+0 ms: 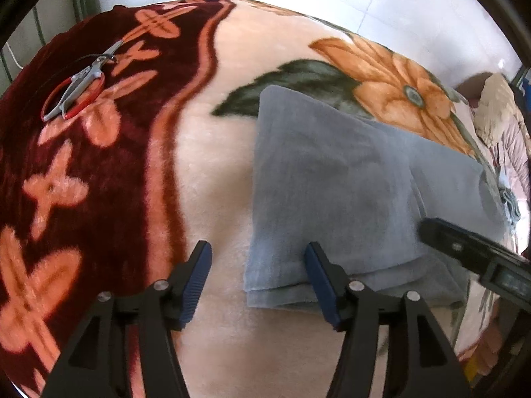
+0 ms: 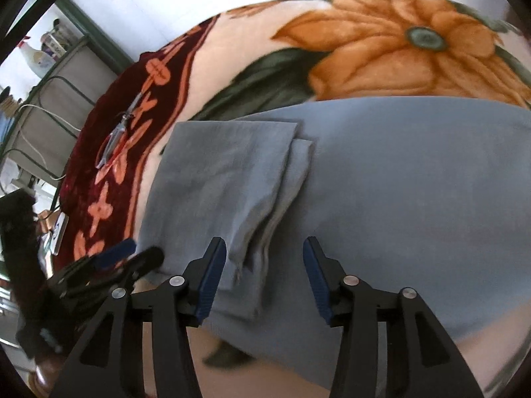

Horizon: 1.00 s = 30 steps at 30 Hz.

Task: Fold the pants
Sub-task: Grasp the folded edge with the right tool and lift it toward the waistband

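Pants (image 1: 332, 179) — grey-blue, folded into layers — lie flat on a floral blanket (image 1: 205, 152) covering a bed. Both claws are above the near edge of the cloth, fingers spread apart and holding nothing: left claw (image 1: 259, 278) at the folded corner, right claw (image 2: 265, 275) over the layered leg ends. Scissors (image 1: 83, 79) with red handles rest on the blanket's dark red border, well apart from the pants.
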Motion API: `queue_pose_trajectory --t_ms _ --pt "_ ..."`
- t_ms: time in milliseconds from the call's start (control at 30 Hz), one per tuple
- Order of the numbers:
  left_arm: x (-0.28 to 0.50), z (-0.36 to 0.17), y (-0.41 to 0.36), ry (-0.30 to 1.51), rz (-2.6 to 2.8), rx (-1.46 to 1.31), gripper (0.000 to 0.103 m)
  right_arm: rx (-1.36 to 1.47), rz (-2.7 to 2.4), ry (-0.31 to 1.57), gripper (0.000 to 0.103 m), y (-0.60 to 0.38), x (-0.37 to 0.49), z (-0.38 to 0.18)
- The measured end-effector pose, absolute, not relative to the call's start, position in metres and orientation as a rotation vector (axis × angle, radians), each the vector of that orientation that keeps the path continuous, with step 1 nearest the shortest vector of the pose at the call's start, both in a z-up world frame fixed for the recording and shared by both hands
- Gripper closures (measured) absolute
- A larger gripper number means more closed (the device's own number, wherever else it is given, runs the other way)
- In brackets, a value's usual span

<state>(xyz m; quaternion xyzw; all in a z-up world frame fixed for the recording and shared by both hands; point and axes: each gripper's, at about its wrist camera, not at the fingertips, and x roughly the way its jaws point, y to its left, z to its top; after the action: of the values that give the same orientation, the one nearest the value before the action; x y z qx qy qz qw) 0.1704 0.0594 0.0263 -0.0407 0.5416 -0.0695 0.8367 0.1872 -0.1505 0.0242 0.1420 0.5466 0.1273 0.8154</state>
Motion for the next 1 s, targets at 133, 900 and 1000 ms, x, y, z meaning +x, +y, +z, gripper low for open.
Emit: queue_pose_trajectory --t_ms 133,900,1000 --pt "0.166 0.031 0.063 1.133 -0.142 -0.087 0.038 0.307 0.258 1.154 0.059 -0.14 0.195 0.021" --pt "0.151 0.058 0.069 1.081 -0.127 -0.155 0.032 0.02 0.182 0.995 0.098 -0.21 0.192 0.15" --pt "0.151 0.058 0.061 1.086 -0.14 -0.151 0.032 -0.011 0.147 0.99 0.098 -0.234 0.188 0.156"
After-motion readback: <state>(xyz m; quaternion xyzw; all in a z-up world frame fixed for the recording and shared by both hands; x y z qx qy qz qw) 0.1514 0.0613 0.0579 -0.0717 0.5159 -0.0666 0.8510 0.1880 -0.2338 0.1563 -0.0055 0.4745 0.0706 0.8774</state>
